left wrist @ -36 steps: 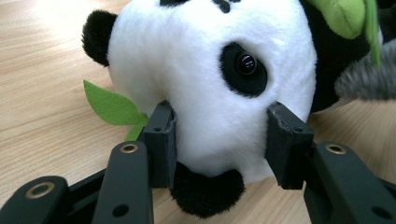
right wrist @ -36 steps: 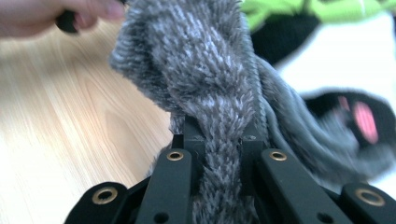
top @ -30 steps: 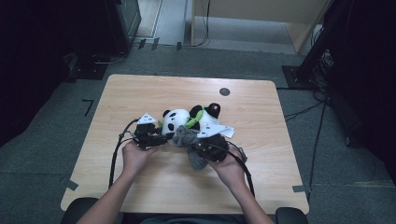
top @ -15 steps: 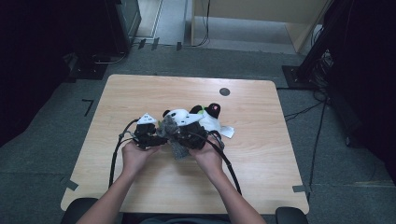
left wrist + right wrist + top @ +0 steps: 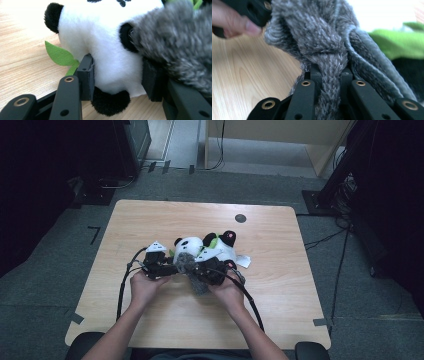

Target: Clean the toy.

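Right hand-held gripper [image 5: 331,75] clamping grey scarf [image 5: 322,37], moved left to panda [image 5: 105,42]; left hand-held gripper [image 5: 117,77] pinches panda.

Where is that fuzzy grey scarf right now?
In the high view the grey scarf lies mid-table against the panda toy, pinched by the right gripper.

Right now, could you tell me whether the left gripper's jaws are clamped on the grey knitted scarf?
No, in the left gripper view the left gripper has its jaws pressed on the panda plush, with the grey scarf lying beside it.

Black claw [image 5: 329,75] with brass rivets; black cable [image 5: 121,285], grey triangular plate [image 5: 156,246]
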Demonstrator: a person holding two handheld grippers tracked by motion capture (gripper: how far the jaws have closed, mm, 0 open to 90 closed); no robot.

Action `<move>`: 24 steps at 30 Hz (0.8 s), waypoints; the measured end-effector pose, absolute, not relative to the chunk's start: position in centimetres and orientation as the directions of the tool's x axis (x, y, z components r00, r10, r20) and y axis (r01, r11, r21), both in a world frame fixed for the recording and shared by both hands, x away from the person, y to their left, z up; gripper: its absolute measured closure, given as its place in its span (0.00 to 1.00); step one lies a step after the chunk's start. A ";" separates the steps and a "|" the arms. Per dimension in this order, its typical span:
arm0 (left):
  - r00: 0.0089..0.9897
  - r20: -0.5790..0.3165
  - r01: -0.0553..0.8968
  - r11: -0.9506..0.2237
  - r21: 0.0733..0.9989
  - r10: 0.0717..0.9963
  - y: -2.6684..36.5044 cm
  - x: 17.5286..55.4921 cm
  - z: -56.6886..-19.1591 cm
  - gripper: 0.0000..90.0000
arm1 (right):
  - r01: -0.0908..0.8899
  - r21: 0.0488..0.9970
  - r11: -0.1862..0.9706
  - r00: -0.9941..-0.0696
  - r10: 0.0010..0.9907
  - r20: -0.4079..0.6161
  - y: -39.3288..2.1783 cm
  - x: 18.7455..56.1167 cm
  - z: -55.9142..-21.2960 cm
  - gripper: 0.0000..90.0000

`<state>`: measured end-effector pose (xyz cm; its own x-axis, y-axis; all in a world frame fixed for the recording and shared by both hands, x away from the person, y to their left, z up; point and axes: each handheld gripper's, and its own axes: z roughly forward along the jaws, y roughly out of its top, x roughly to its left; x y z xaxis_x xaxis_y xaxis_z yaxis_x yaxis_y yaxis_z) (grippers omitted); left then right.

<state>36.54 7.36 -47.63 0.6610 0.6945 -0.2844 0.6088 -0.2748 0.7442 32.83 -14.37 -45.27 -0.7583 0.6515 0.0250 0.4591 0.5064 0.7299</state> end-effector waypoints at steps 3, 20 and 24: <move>0.660 -0.288 0.611 -0.272 0.744 0.693 7.4 36.6 -47.6 0.57 | 0.464 0.713 0.525 -0.758 0.653 0.013 -15.1 32.7 -45.5 0.90; 0.679 -0.246 0.586 -0.309 0.749 0.692 7.0 36.5 -47.5 0.59 | 0.493 0.673 0.552 -0.745 0.667 -0.003 -19.9 30.7 -45.7 0.90; 0.680 -0.244 0.585 -0.311 0.749 0.692 7.0 36.5 -47.5 0.59 | 0.514 0.673 0.532 -0.730 0.683 0.017 -21.4 30.5 -45.8 0.90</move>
<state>36.48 6.98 -47.52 0.6800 0.6915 -0.2435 0.5849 -0.3115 0.7489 30.48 -21.39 -45.77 -0.7300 0.6832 0.0173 0.5138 0.5320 0.6730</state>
